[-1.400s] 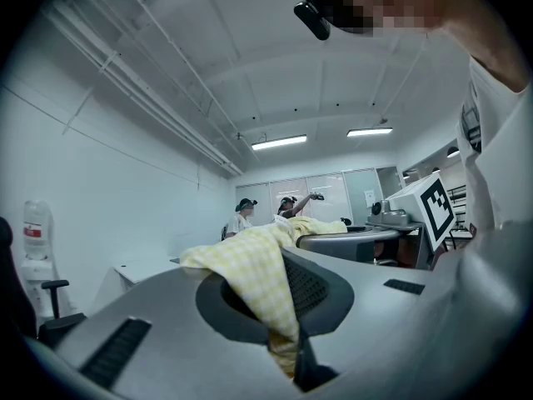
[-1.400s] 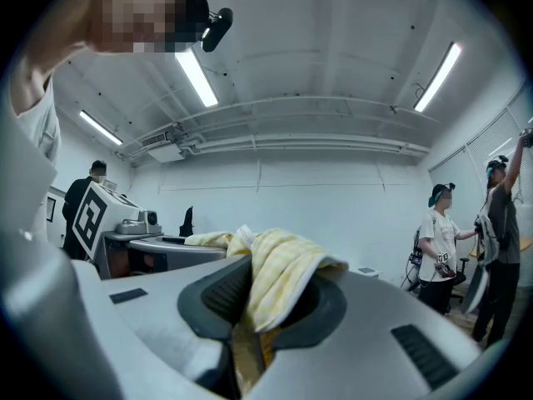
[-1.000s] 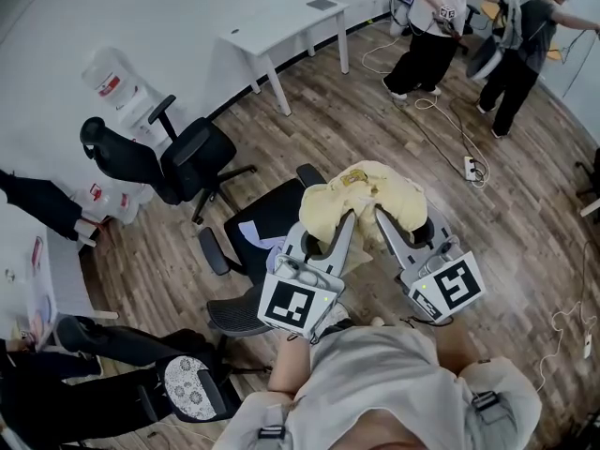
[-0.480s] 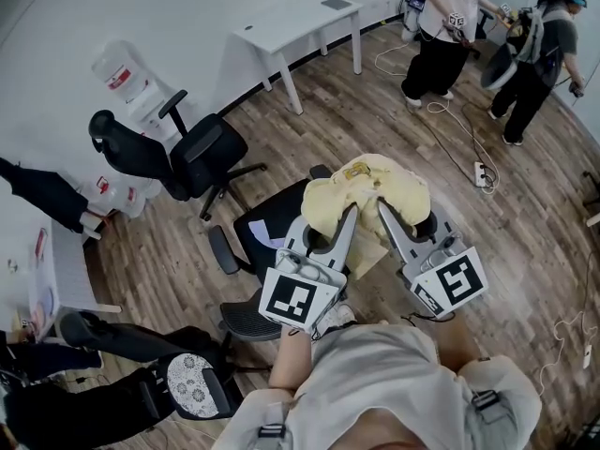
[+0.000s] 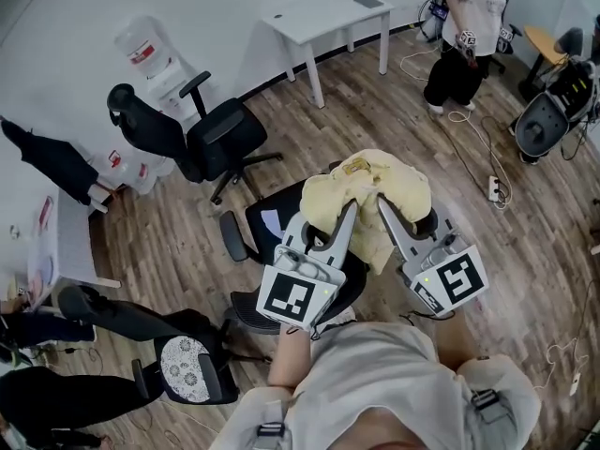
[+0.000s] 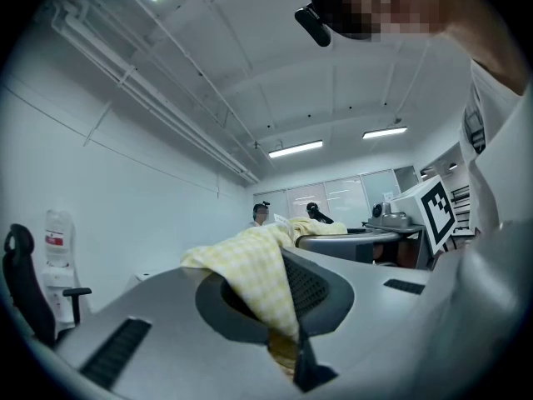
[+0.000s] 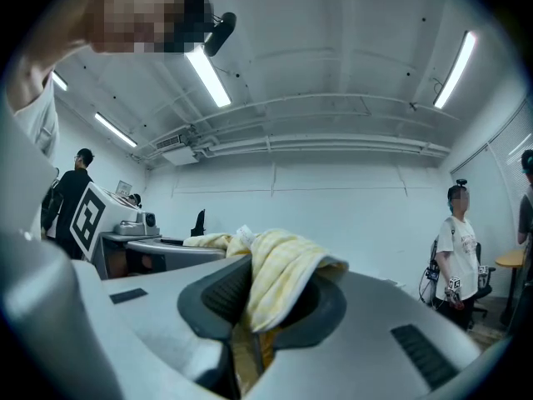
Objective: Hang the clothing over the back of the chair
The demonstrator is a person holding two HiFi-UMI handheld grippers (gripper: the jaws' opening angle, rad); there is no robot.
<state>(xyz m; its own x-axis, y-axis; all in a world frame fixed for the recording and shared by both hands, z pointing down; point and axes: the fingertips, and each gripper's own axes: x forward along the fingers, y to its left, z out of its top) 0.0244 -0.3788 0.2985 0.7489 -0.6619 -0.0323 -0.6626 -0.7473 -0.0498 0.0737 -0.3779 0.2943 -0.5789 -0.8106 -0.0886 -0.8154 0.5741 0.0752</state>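
A pale yellow checked garment (image 5: 375,178) hangs bunched between my two grippers, above the floor. My left gripper (image 5: 351,207) is shut on its left part and my right gripper (image 5: 381,204) on its right part. The left gripper view shows the cloth (image 6: 250,277) pinched between the jaws and draped over them. In the right gripper view the cloth (image 7: 279,277) is pinched the same way. A black office chair (image 5: 278,225) stands just below and left of the garment, its mesh back (image 5: 246,315) nearest me. Both grippers point level.
A second black chair (image 5: 202,139) stands by the wall, with water bottles (image 5: 145,50) behind it. A white desk (image 5: 323,17) is at the back. A person (image 5: 464,26) stands far right near a floor cable and power strip (image 5: 494,188). A chair with a patterned cushion (image 5: 183,382) is lower left.
Both grippers have carried the garment across the room, still gripped. In the head view the desk, chairs and floor have slid to the right, and the people at the back have shifted.
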